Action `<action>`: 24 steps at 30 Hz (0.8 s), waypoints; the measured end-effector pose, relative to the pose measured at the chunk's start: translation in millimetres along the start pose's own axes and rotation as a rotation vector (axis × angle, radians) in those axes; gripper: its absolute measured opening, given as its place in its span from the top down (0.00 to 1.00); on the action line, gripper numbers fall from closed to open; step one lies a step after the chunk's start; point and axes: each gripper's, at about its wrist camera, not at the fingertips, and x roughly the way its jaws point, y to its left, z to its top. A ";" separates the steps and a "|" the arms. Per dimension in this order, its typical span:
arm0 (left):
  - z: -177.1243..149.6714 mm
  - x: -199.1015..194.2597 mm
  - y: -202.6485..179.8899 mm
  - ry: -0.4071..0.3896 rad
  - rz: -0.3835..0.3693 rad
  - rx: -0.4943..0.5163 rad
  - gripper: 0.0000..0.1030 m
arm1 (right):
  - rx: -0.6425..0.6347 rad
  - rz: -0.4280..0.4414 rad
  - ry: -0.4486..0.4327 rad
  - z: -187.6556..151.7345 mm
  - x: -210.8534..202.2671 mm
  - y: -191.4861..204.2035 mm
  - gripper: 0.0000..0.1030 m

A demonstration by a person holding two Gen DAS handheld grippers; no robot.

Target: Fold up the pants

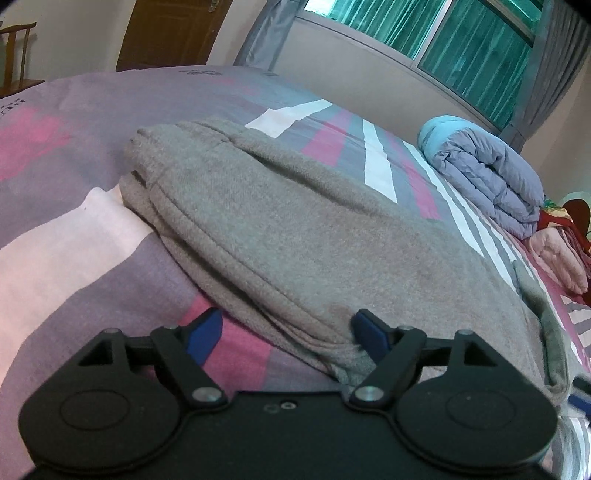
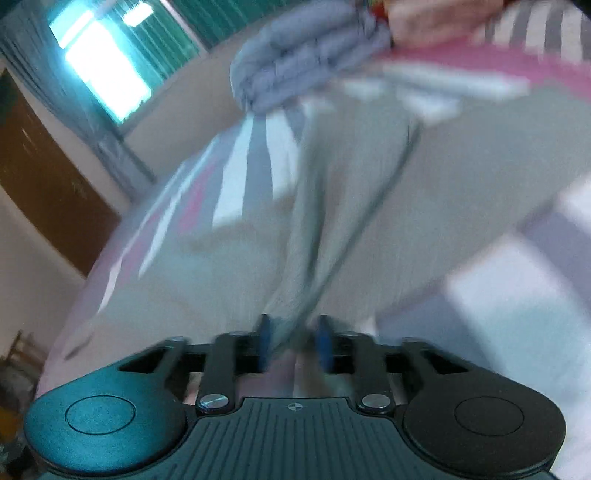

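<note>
Grey-brown pants (image 1: 295, 229) lie folded lengthwise on the striped bed (image 1: 66, 221). My left gripper (image 1: 286, 332) is open, its blue pads (image 1: 207, 330) wide apart at the near folded edge of the pants; the right pad touches the fabric edge. The right wrist view is blurred by motion. There my right gripper (image 2: 293, 345) has its pads close together with a bunched fold of the pants (image 2: 369, 206) between them, lifted off the bed.
A folded blue-grey quilt (image 1: 491, 177) and a pink blanket (image 1: 561, 254) lie at the far right of the bed; the quilt also shows in the right wrist view (image 2: 295, 62). A window, grey curtains and a brown door (image 1: 173, 33) stand behind.
</note>
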 end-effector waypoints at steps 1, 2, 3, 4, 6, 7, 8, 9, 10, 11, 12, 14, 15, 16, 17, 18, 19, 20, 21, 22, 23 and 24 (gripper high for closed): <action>0.0 0.1 -0.8 0.000 0.002 0.002 0.30 | -0.026 -0.011 -0.021 7.6 -1.1 4.5 0.60; 0.0 0.0 -1.7 0.001 0.005 0.005 0.30 | -0.046 -0.015 -0.025 16.4 2.5 8.8 0.60; 0.3 0.2 -1.9 0.002 0.005 0.007 0.30 | -0.057 -0.016 -0.030 25.3 7.3 11.6 0.60; 0.5 -0.1 -1.8 0.002 0.004 0.008 0.30 | -0.072 -0.028 -0.040 35.4 13.2 15.7 0.60; 0.9 -0.4 -1.6 0.003 0.001 0.009 0.30 | -0.102 -0.036 -0.053 50.4 25.0 24.9 0.60; 1.0 -0.6 -1.7 0.003 0.000 0.010 0.30 | -0.118 -0.034 -0.050 56.2 31.4 28.8 0.60; 1.3 -0.5 -1.8 0.004 0.000 0.011 0.30 | -0.142 -0.045 -0.036 61.9 41.5 34.6 0.60; 1.5 -0.3 -2.1 0.005 0.001 0.014 0.29 | -0.167 -0.065 -0.020 65.2 52.5 39.8 0.60; 1.8 0.0 -2.3 0.006 0.001 0.016 0.29 | -0.188 -0.082 -0.004 69.1 63.7 43.3 0.60; 2.3 0.3 -2.2 0.007 0.000 0.016 0.29 | -0.213 -0.104 0.014 70.4 74.2 45.6 0.60; 2.6 0.5 -2.2 0.008 0.000 0.015 0.29 | -0.238 -0.122 0.037 69.4 83.1 46.5 0.60; 2.6 0.4 -3.2 0.009 0.001 0.016 0.29 | -0.281 -0.142 0.072 68.1 99.1 41.9 0.63; 2.7 0.4 -3.2 0.009 0.001 0.016 0.29 | -0.306 -0.151 0.085 67.2 102.3 39.7 0.79; 2.7 0.4 -3.1 0.009 0.000 0.016 0.29 | -0.317 -0.156 0.081 67.1 99.9 34.6 0.97; 2.6 0.4 -3.2 0.008 0.000 0.016 0.29 | -0.305 -0.150 0.066 70.4 94.5 26.4 0.97; 2.4 0.4 -3.2 0.008 0.000 0.018 0.29 | -0.276 -0.135 0.036 72.7 83.2 17.2 0.97; 2.4 0.5 -3.2 0.007 -0.001 0.019 0.29 | -0.250 -0.131 -0.005 73.5 66.0 7.7 0.97; 2.1 0.6 -3.2 0.006 -0.002 0.020 0.29 | -0.221 -0.118 -0.039 72.0 47.8 -2.8 0.97; 1.8 0.7 -3.0 0.005 -0.002 0.021 0.29 | -0.180 -0.095 -0.051 67.1 30.4 -15.8 0.97; 2.0 0.9 -3.1 0.005 -0.002 0.023 0.28 | -0.143 -0.091 -0.049 59.5 16.8 -28.2 0.97; 2.5 1.3 -2.6 0.005 -0.003 0.023 0.28 | -0.106 -0.095 -0.038 50.1 6.9 -42.2 0.97; 2.5 1.5 -2.6 0.005 -0.002 0.021 0.28 | -0.061 -0.108 -0.009 39.8 1.7 -57.3 0.97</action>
